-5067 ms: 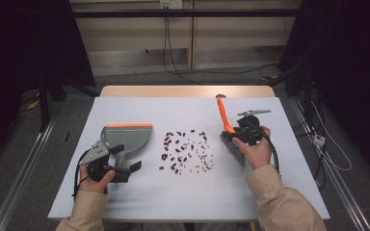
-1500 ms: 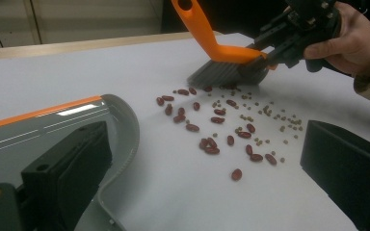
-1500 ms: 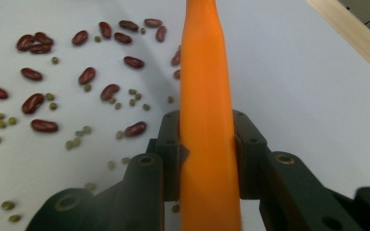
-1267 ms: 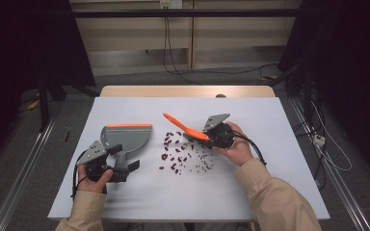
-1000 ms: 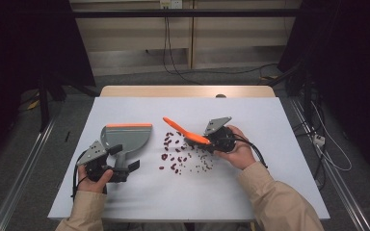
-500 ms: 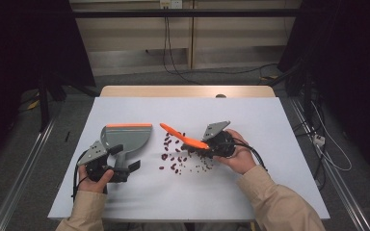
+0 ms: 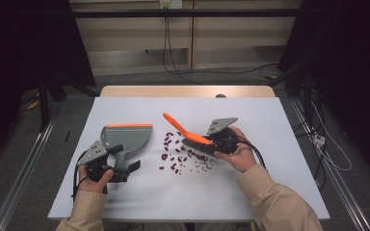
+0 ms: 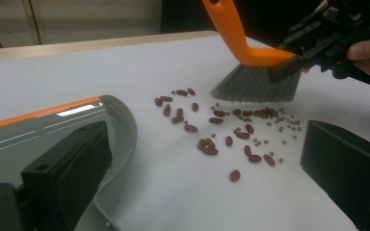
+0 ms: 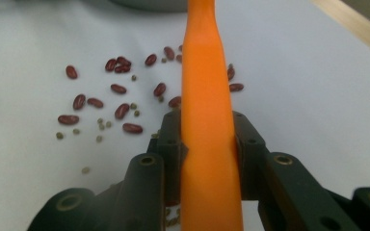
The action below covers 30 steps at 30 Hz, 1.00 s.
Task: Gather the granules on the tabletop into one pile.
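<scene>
White table (image 7: 279, 159); beans (image 7: 173, 156), dustpan (image 7: 125, 137)

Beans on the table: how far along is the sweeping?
Early on. Both tools are already gripped: the right hand-held gripper is shut on the orange brush, the left hand-held gripper holds the grey dustpan. The bristles sit at the right of the beans. The beans lie scattered; none show in the pan.

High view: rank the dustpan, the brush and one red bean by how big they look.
1. dustpan, largest.
2. brush, long but narrower; its rear is hidden in the right hand-held gripper.
3. red bean, by far the smallest.
</scene>
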Available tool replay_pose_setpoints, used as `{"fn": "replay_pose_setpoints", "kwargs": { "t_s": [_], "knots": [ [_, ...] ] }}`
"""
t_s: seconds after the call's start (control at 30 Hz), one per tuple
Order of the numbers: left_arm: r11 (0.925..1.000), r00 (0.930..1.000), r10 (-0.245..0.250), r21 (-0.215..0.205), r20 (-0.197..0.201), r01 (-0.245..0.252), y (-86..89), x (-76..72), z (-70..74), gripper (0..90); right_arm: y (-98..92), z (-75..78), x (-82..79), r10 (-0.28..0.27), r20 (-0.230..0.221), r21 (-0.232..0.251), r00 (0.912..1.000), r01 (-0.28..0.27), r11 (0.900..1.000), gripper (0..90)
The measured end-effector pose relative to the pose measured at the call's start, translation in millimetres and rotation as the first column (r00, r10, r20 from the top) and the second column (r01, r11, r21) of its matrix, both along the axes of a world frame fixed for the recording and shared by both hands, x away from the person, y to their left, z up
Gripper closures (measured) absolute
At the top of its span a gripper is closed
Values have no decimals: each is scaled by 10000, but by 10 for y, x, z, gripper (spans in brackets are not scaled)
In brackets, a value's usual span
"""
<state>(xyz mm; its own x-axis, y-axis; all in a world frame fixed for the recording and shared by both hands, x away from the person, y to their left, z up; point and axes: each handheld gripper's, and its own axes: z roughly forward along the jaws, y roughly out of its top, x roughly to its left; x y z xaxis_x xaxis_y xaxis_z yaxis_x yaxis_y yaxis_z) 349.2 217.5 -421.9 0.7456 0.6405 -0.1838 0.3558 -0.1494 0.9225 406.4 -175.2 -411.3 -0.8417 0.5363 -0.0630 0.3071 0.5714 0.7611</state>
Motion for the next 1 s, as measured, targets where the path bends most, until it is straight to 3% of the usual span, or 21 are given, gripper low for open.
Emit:
{"fn": "replay_pose_setpoints", "kwargs": {
  "t_s": [0.2, 0.33, 0.57, 1.0],
  "knots": [
    [10000, 10000, 11, -19, -46, -11, -2, 1, -2, 36, -20, 61, 90, -125, 67, 142, 9999, 124, 9998, 714],
    [10000, 10000, 18, -2, -46, -18, -1, 1, -3, 36, -37, 48, 165, -322, -83, 494, 9994, 325, 9982, 713],
    [10000, 9999, 55, -55, -85, -55, -1, 1, -9, 36, -45, 25, 268, -524, -107, 618, 9986, 530, 9967, 713],
    [10000, 9999, 50, -53, -113, -51, 2, 10, -16, 36, 39, 41, 570, -1104, 345, 620, 9933, 1081, 9922, 714]
  ]
}}
